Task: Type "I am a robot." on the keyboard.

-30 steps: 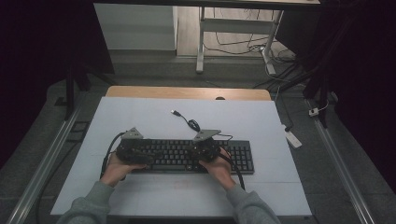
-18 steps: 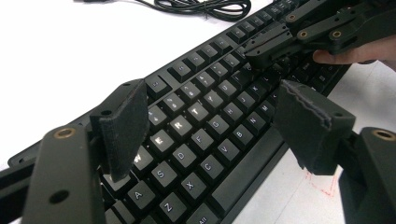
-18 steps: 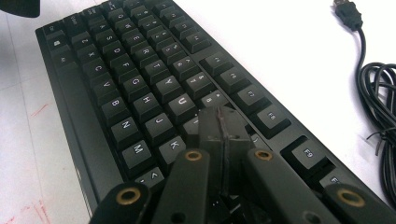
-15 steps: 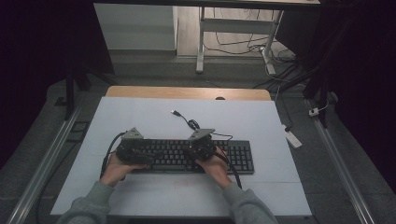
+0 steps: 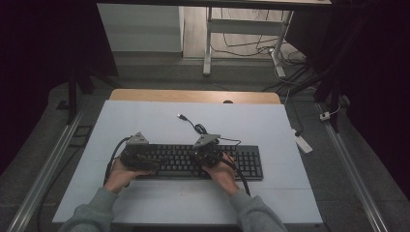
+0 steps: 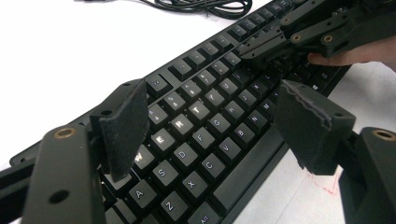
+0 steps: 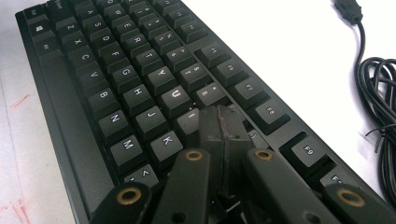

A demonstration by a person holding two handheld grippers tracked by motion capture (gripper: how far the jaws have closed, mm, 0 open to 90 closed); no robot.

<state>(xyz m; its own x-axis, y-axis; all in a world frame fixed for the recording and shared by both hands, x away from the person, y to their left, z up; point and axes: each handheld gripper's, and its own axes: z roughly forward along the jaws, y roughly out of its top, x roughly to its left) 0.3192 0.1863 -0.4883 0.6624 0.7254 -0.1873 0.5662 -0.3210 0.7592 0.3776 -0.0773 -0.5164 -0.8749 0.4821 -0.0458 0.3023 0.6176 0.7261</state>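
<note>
A black keyboard (image 5: 244, 164) lies across the white table top, its cable (image 5: 198, 128) coiled behind it. My left gripper (image 5: 153, 162) hovers over the keyboard's left end. In the left gripper view it (image 6: 212, 123) stands open, its pads (image 6: 122, 128) wide apart above the letter keys (image 6: 198, 112), with nothing between them. My right gripper (image 5: 199, 155) sits over the keyboard's middle. In the right gripper view it (image 7: 220, 114) is shut, pads pressed together, with the tip down on the keys just right of the U key (image 7: 175, 95). Its shut tip (image 6: 254, 46) also appears in the left gripper view.
The white sheet (image 5: 159, 121) covers a wooden table (image 5: 193, 95). A USB plug (image 5: 182, 117) ends the cable behind the keyboard. Metal rails (image 5: 46, 169) run along both sides, and a white power strip (image 5: 302, 143) lies on the floor at the right.
My right gripper has shifted a little to the left along the keyboard. The left gripper has stayed where it was.
</note>
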